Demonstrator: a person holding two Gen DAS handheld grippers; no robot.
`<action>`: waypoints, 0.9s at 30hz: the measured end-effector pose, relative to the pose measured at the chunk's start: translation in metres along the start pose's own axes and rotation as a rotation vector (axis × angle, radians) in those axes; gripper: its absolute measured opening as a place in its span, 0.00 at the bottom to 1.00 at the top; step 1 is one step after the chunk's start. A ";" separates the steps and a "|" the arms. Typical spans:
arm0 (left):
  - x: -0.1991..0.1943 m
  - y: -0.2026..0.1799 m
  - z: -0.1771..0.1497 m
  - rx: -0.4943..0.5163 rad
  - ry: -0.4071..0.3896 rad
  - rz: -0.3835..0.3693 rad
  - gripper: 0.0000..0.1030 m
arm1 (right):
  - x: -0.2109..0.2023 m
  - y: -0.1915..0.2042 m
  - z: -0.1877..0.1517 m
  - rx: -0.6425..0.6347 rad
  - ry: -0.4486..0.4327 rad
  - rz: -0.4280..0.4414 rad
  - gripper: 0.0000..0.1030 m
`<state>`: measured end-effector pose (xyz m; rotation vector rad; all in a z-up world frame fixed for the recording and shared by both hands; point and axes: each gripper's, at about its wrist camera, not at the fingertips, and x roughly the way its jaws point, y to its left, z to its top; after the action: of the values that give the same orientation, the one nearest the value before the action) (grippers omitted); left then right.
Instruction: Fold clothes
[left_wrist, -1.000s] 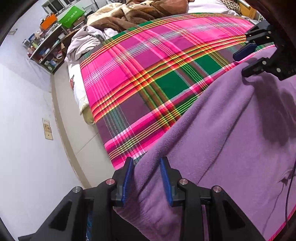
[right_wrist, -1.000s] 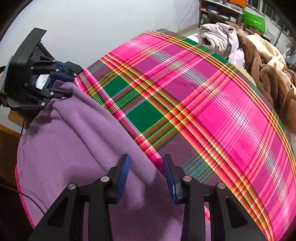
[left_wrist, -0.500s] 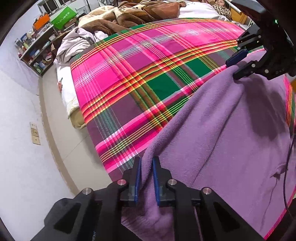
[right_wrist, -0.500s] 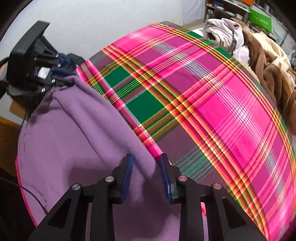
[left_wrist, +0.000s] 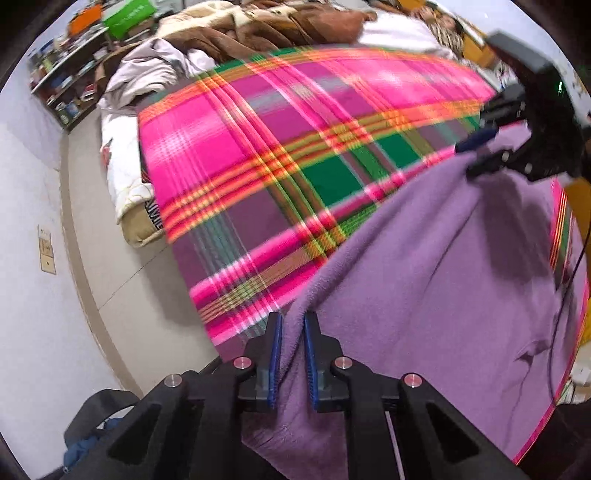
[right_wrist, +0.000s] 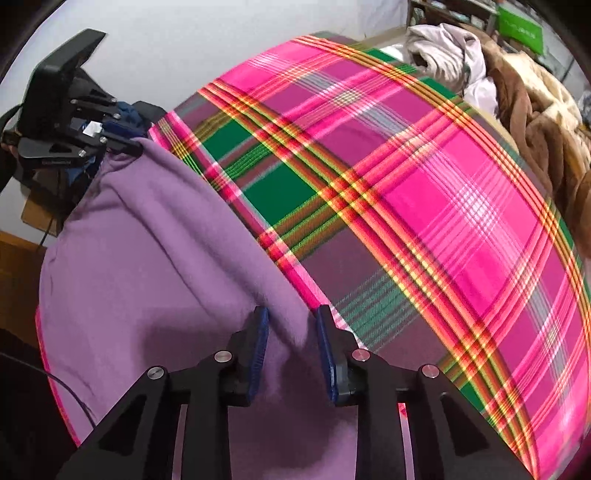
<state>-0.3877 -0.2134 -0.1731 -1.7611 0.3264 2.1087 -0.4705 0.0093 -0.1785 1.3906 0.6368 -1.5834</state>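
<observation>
Fingers (left_wrist: 275, 363) of our left gripper (left_wrist: 291, 363) stand almost closed in the left wrist view, with only a narrow gap, and an edge of the purple fleece garment (left_wrist: 443, 277) runs up between them, so we hold it there. This garment lies spread over the near part of the plaid bed cover (left_wrist: 258, 166). At the far right our right gripper (left_wrist: 480, 155) pinches another point of the same edge.

From the right wrist view, the fingers (right_wrist: 258, 354) of our right gripper (right_wrist: 291, 354) stand wider apart, but a thick bunch of the purple fleece fills the gap and they press on it. Across the cloth, the left gripper (right_wrist: 122, 142) holds the far corner of the edge.

We judge that a fold is in progress: both edge points are gripped and slightly raised, but no finished fold is visible. Whether earlier folds lie under the cloth, we cannot tell.
</observation>
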 end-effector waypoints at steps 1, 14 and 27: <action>0.000 -0.001 0.000 0.007 -0.004 0.001 0.12 | 0.000 0.001 0.000 -0.004 0.002 -0.004 0.27; -0.037 -0.016 0.000 0.008 -0.091 0.070 0.03 | -0.025 0.020 -0.007 -0.023 -0.026 -0.096 0.05; -0.095 -0.038 -0.019 0.044 -0.214 0.102 0.03 | -0.075 0.075 -0.032 -0.006 -0.116 -0.212 0.05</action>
<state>-0.3410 -0.1994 -0.0817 -1.5061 0.4069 2.3175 -0.3931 0.0238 -0.1010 1.2481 0.7378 -1.8136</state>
